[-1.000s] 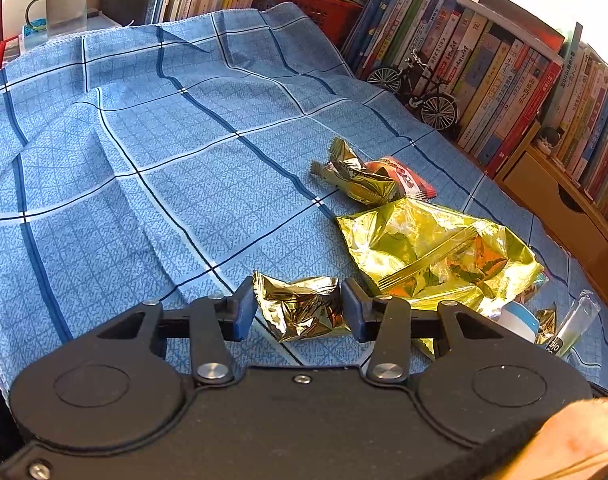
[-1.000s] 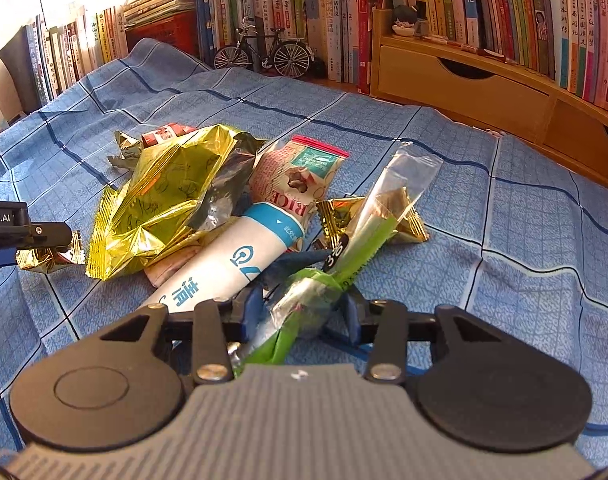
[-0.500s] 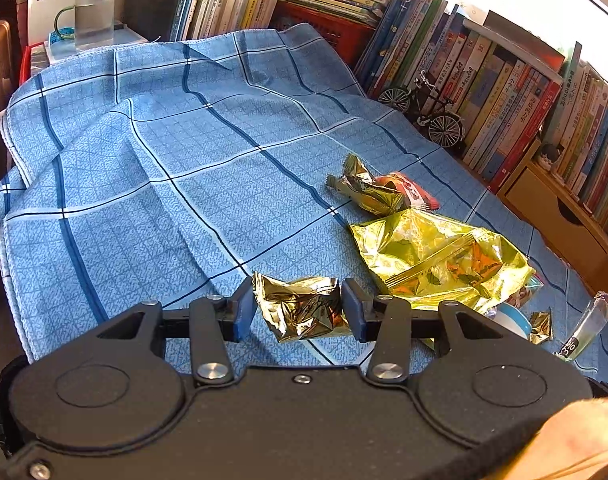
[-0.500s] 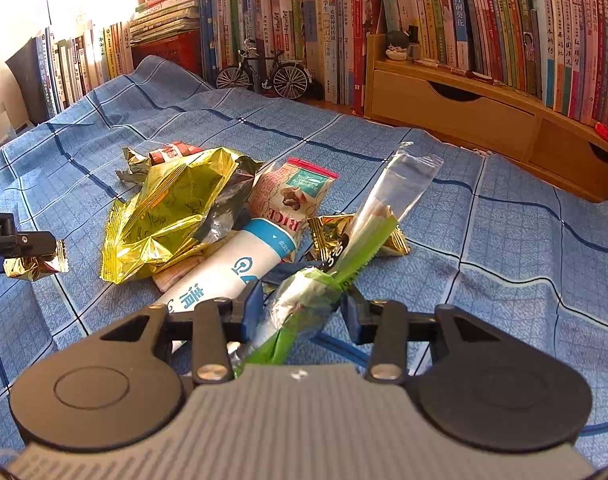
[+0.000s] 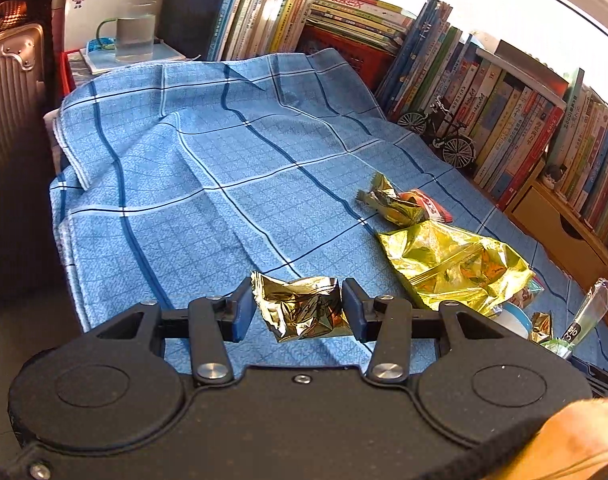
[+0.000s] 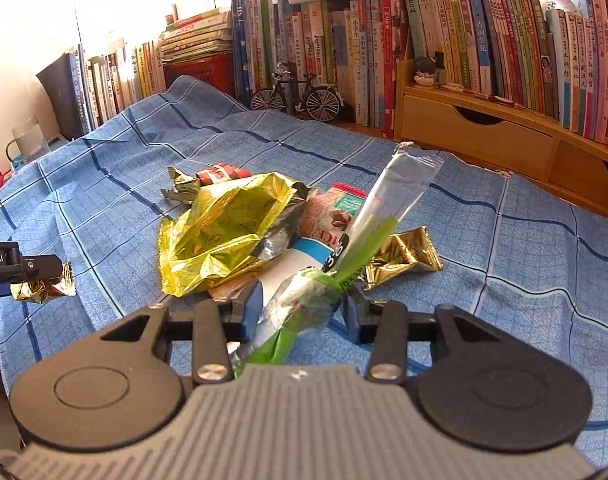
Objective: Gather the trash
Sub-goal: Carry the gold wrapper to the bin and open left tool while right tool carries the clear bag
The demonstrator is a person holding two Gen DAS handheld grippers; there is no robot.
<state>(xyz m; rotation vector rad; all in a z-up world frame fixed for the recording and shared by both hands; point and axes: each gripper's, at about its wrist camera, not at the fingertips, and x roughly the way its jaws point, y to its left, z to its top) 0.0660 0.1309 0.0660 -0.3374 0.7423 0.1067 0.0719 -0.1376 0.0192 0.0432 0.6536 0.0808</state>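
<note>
Jaws of the left gripper (image 5: 300, 310) clamp one crumpled gold foil wrapper (image 5: 302, 310), the right gripper (image 6: 302, 312) pinches one green-and-clear plastic sleeve (image 6: 323, 280), five wrappers lying ahead on the blue checked cloth (image 6: 523, 260).

the white and blue tube (image 6: 292, 264) lies largely buried under the yellow foil bag (image 6: 224, 232) and behind the green and clear wrapper (image 6: 343, 248), so that only a middle stretch shows; the printed packet (image 6: 335, 212) beside it shows the letters "ice" with the rest covered. in the left wrist view the same tube (image 5: 515, 316) is a sliver behind the gripper body, and the hand (image 5: 583, 436) is cut off by the lower right corner. the book spines (image 6: 483, 40) carry lettering mostly too small to read, and the glass mug (image 6: 28, 140) is cropped near the left rim.
</note>
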